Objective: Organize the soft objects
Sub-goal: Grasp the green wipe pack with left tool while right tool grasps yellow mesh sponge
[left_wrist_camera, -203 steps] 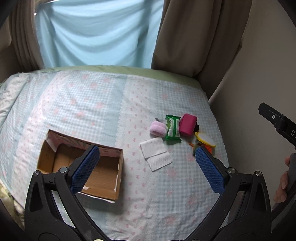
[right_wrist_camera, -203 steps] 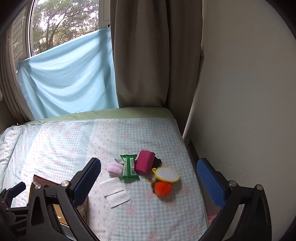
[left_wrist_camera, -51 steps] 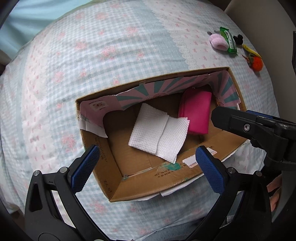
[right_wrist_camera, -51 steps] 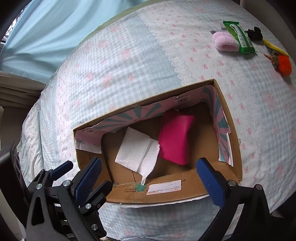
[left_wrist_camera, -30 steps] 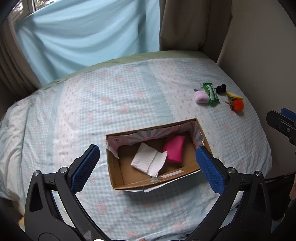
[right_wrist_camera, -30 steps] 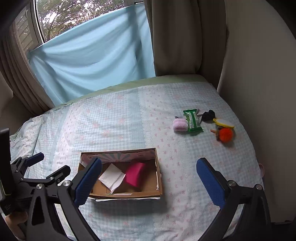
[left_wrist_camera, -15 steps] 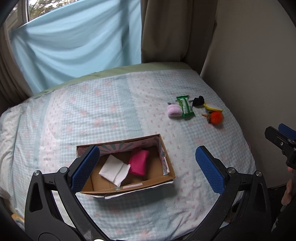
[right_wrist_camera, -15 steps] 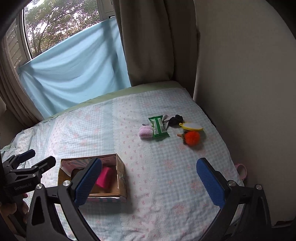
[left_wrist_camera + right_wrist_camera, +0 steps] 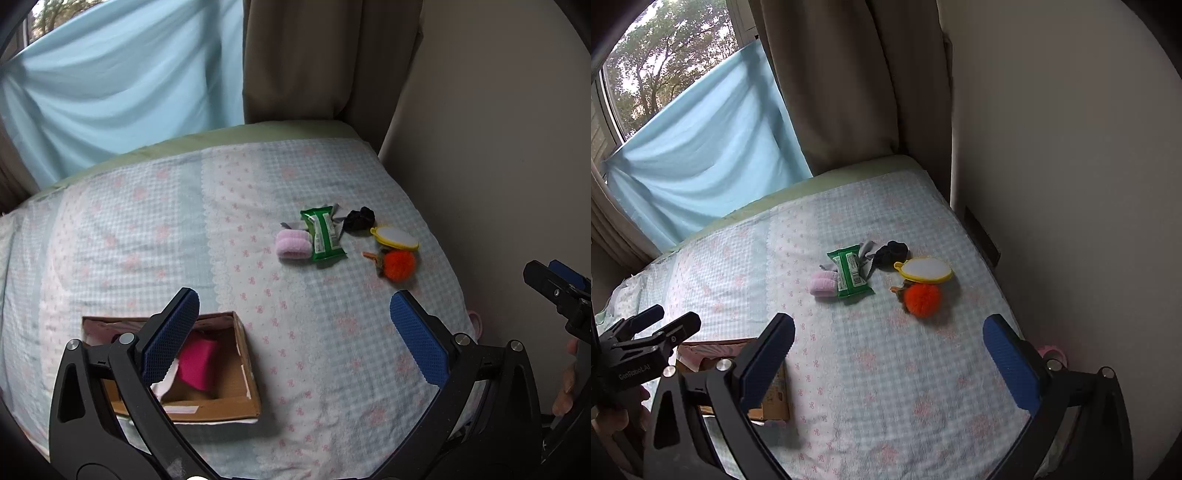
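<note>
- The left gripper (image 9: pixel 295 332) is spread wide and empty, held above the bed (image 9: pixel 147 229); its left pad overlaps the cardboard box (image 9: pixel 221 408) in view.
- The right gripper (image 9: pixel 888 354) is likewise fully released and holds nothing, raised over the bedspread.
- The box holds a magenta pouch (image 9: pixel 195 363) and a white cloth (image 9: pixel 162 386), partly hidden behind the pad.
- Ahead of both grippers, well apart from the box, lie a pink roll (image 9: pixel 293 248) touching a green packet (image 9: pixel 323 236), a black item (image 9: pixel 357 218), a yellow-rimmed pad (image 9: pixel 395 238) and an orange pom-pom (image 9: pixel 399 265).
- Both tools are angled forward and down from above the near edge of the bed.
- Compared with half a second ago, both views sit closer to the loose cluster, and the box has slid toward the lower left.
</note>
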